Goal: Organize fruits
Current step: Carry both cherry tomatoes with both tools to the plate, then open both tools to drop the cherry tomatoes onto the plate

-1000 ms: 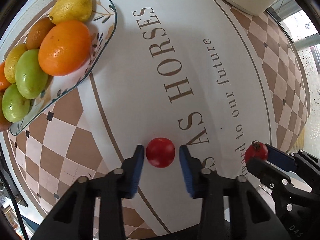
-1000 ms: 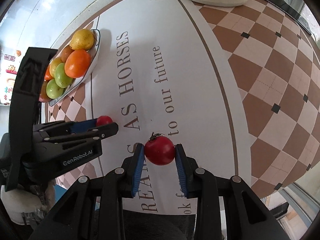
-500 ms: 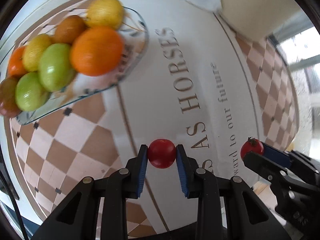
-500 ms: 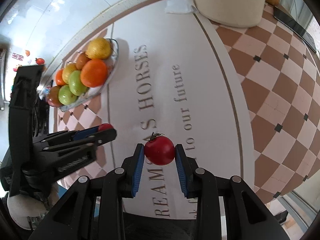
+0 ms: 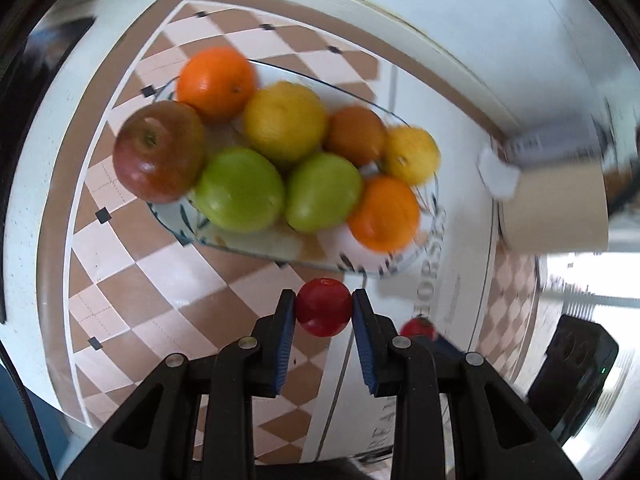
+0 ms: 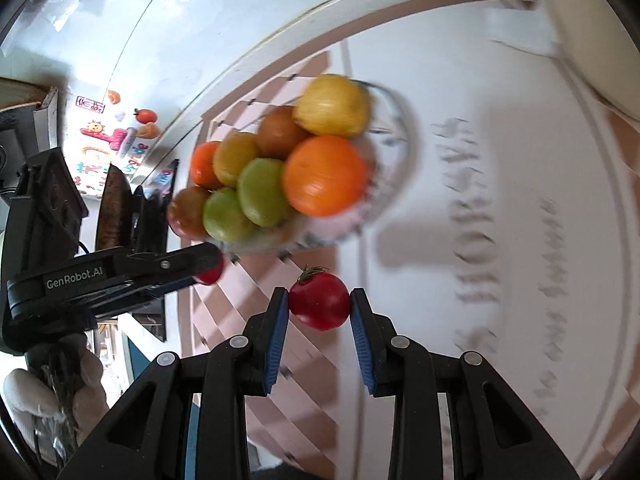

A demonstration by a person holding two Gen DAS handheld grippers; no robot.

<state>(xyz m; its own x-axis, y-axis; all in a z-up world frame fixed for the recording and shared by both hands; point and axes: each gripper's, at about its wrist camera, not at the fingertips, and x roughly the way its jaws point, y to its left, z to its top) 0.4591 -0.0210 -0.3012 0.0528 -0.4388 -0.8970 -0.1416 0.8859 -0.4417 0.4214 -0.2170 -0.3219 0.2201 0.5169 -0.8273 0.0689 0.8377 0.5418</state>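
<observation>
My left gripper (image 5: 324,310) is shut on a small red tomato (image 5: 323,307) and holds it in the air just before the near rim of the glass fruit plate (image 5: 430,248). The plate carries oranges, lemons, green fruits and a red apple (image 5: 158,152). My right gripper (image 6: 319,307) is shut on a red tomato with a green stem (image 6: 319,305), held above the tablecloth near the plate (image 6: 376,184). The left gripper (image 6: 200,266) shows at left in the right wrist view, its tomato (image 6: 209,275) partly hidden. The right gripper's tomato (image 5: 418,328) shows in the left wrist view.
The table has a checkered brown and white cloth (image 5: 132,240) with printed lettering. A beige container (image 5: 556,208) with a white tissue (image 5: 498,176) stands at the far right. A wall with stickers (image 6: 116,136) lies beyond the table edge.
Both grippers have lifted their tomatoes and swung left toward the fruit plate, which now sits centred and closer in both views. Both views are motion-blurred.
</observation>
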